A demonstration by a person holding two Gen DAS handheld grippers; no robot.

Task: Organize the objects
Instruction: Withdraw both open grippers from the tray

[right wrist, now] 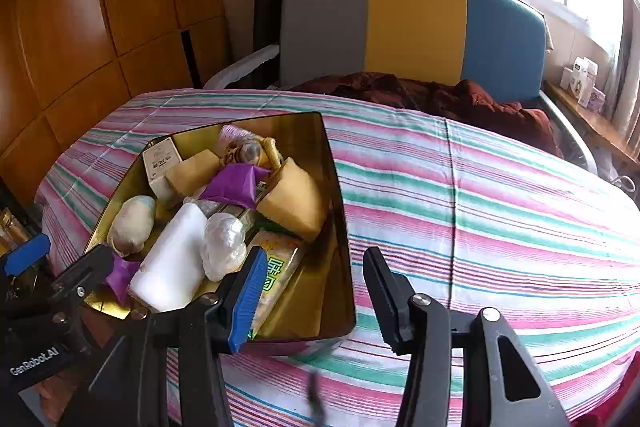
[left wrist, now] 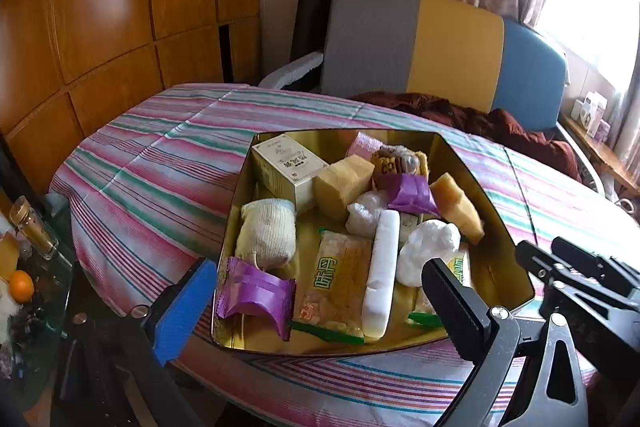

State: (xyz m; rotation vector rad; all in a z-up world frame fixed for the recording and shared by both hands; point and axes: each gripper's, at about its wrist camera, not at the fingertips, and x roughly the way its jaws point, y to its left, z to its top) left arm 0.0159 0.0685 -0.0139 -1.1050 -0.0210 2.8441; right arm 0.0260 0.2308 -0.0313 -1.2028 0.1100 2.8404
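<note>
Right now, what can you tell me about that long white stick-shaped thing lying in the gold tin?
The white stick is a long rounded bar, matt and foam-like, white all over with blunt ends. It lies flat in the gold tin, running from the near wall towards the middle. A yellow snack packet lies along one side and a crumpled white wad presses against the other. No gripper touches it.

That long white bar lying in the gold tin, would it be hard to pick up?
Probably not. The long white bar looks like foam, so likely light and a little squashy. Its rounded edges suggest it might roll or slip sideways if nudged. It leans across a snack packet rather than lying flat in the gold tin, so it may shift when touched.
</note>
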